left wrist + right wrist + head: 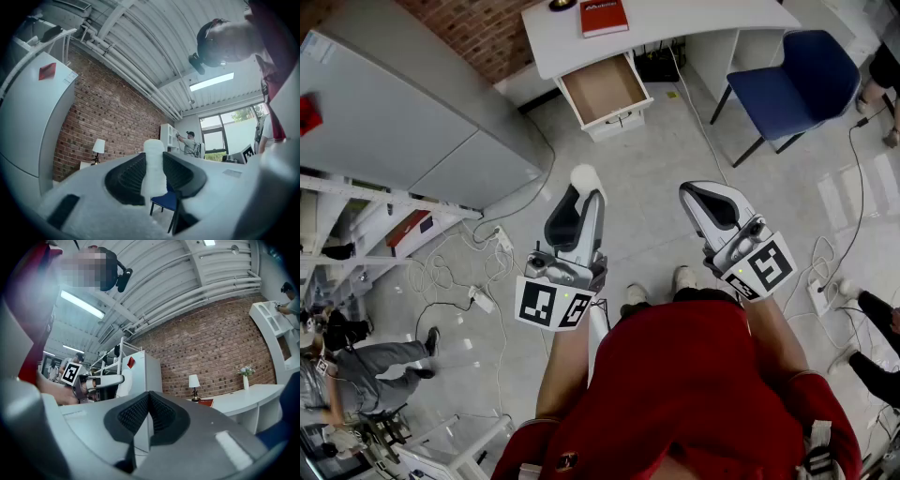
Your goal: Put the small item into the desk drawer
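My left gripper (pixel 583 186) is shut on a small white rounded item (pixel 586 176), held upright between the dark pads over the floor. In the left gripper view the white item (pixel 153 169) stands squeezed between both pads and sticks out past them. My right gripper (pixel 701 195) is beside it on the right, jaws together with nothing in them; its view shows the pads (pixel 140 416) meeting. The white desk (pixel 694 23) stands far ahead, and its wooden drawer (pixel 605 91) is pulled open and looks empty.
A red book (pixel 603 17) lies on the desk. A blue chair (pixel 806 80) stands right of the drawer. A grey cabinet (pixel 412 122) fills the left, with shelves, cables and a power strip (pixel 481 300) on the floor. A person (pixel 366 361) crouches lower left.
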A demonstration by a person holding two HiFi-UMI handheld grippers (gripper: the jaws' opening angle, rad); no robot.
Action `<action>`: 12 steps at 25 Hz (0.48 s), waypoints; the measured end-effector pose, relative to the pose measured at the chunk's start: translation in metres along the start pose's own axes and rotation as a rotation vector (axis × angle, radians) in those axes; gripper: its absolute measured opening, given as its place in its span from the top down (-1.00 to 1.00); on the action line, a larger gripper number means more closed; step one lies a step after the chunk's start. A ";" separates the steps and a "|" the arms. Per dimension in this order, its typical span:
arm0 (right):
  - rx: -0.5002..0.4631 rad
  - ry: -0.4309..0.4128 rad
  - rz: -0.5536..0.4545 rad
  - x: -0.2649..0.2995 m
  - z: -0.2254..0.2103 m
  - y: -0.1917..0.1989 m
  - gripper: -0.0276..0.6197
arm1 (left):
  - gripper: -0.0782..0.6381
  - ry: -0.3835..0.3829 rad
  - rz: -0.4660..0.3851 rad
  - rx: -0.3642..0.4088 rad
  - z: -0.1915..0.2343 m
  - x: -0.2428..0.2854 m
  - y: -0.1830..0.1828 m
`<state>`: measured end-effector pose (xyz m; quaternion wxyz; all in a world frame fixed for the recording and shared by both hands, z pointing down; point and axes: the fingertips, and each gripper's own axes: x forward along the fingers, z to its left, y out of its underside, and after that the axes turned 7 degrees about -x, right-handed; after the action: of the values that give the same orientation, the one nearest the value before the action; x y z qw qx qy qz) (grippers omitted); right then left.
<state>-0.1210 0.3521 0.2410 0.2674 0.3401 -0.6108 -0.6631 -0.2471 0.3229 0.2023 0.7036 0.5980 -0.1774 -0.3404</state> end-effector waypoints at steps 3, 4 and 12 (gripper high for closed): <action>-0.002 0.002 -0.001 -0.006 -0.013 0.001 0.88 | 0.45 0.001 0.002 0.004 -0.006 0.013 0.003; -0.003 0.003 -0.001 -0.007 -0.017 0.001 0.88 | 0.45 0.000 0.004 0.004 -0.008 0.017 0.004; 0.023 0.027 -0.021 -0.030 -0.049 0.004 0.88 | 0.45 0.006 0.034 0.003 -0.024 0.049 0.017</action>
<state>-0.0637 0.3440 0.2480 0.2646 0.3584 -0.6113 -0.6541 -0.1925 0.3071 0.2060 0.7089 0.5970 -0.1860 -0.3262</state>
